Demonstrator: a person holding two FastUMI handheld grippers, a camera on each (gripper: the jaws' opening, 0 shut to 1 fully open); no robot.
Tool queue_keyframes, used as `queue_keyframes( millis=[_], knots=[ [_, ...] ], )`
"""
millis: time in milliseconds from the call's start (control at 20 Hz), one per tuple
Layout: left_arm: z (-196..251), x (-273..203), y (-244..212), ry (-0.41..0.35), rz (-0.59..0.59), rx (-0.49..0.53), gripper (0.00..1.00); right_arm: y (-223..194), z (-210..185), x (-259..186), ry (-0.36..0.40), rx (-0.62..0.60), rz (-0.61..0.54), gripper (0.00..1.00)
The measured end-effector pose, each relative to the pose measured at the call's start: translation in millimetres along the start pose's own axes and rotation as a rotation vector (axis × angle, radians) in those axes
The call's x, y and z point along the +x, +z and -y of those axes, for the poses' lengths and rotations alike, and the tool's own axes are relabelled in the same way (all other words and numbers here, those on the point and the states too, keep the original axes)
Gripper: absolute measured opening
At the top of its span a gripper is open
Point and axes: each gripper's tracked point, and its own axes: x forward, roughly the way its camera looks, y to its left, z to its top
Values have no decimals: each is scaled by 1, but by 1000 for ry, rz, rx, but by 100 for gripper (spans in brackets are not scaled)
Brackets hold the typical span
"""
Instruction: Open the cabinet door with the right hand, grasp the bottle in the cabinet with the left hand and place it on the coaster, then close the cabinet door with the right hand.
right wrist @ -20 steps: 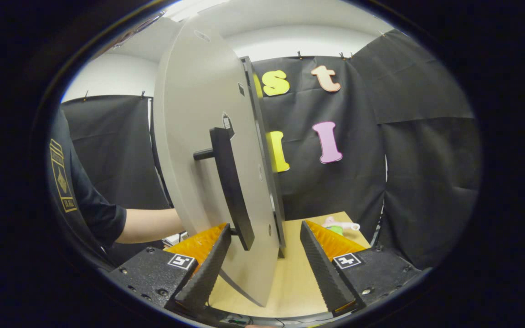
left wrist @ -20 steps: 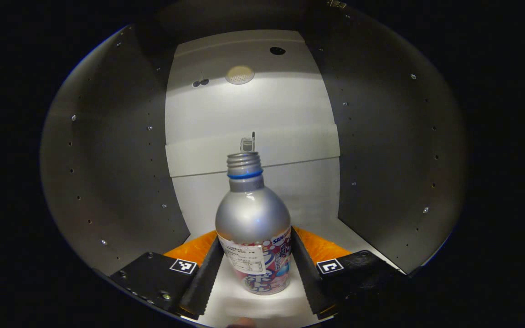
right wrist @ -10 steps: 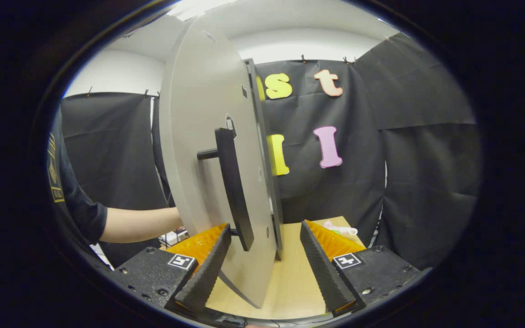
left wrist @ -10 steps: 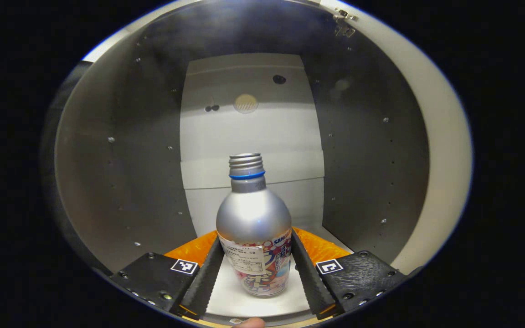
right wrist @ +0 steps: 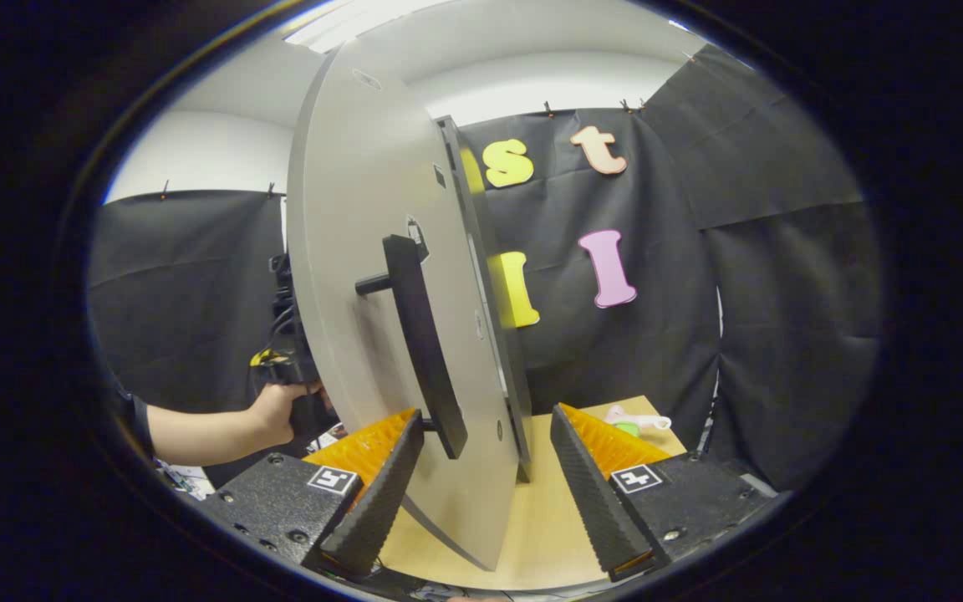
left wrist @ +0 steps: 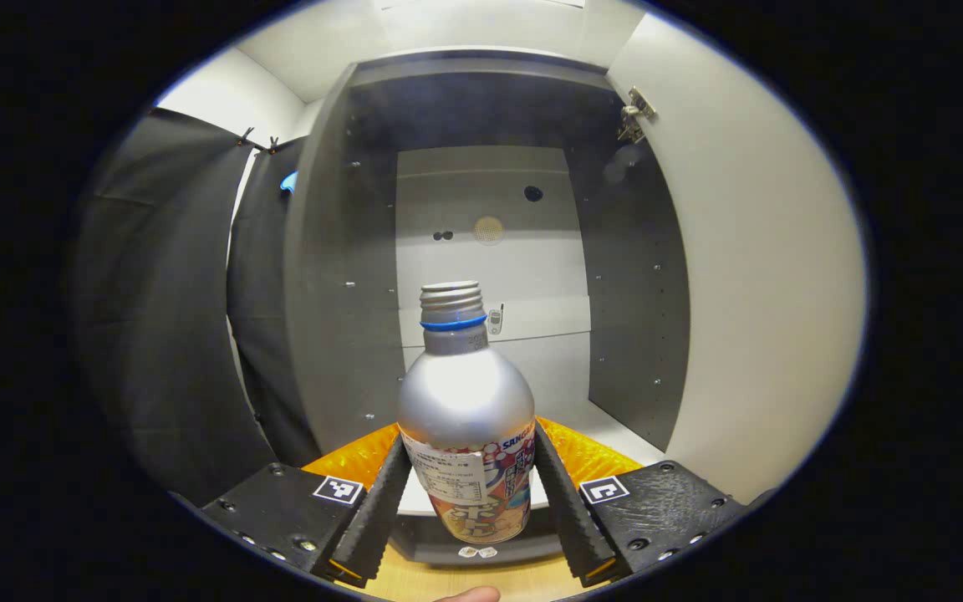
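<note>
gripping one bottle [left wrist: 465,435], left gripper [left wrist: 466,493] faces one cabinet [left wrist: 481,242].

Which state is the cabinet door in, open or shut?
Open. The cabinet door stands swung out edge-on, and the cabinet interior shows behind the bottle.

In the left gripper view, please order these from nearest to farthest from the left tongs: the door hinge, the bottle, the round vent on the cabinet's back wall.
1. The bottle, held between the left tongs.
2. The door hinge, upper right, at the cabinet's front edge.
3. The round vent, centre, on the back wall.
</note>
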Motion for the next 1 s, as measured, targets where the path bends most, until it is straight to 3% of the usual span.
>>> queue_keyframes(
  millis=[100,150,200,300,350,400,500,750,1000],
  knots=[
    [-11,-29,-1,15,24,6,79,-1,4,1,21,9,1,95],
    [-14,-42,-3,18,30,2,70,-1,5,1,25,15,-3,95],
    [-16,-56,-7,15,28,-4,79,-1,7,0,25,18,-4,94],
    [-25,-87,-19,15,19,-17,79,0,9,-1,17,20,-5,95],
    [-29,-98,-27,19,12,-19,70,-1,8,-1,10,18,-7,95],
    [-32,-109,-37,20,3,-20,79,-2,7,-2,2,16,-7,94],
    [-39,-128,-63,16,-37,-5,79,-1,7,-2,-13,12,-1,95],
    [-54,-158,-117,30,-77,-32,79,-2,13,-4,-79,24,0,95],
    [-55,-166,-175,16,-109,-24,79,1,13,-6,-150,-43,-3,95]
  ],
)
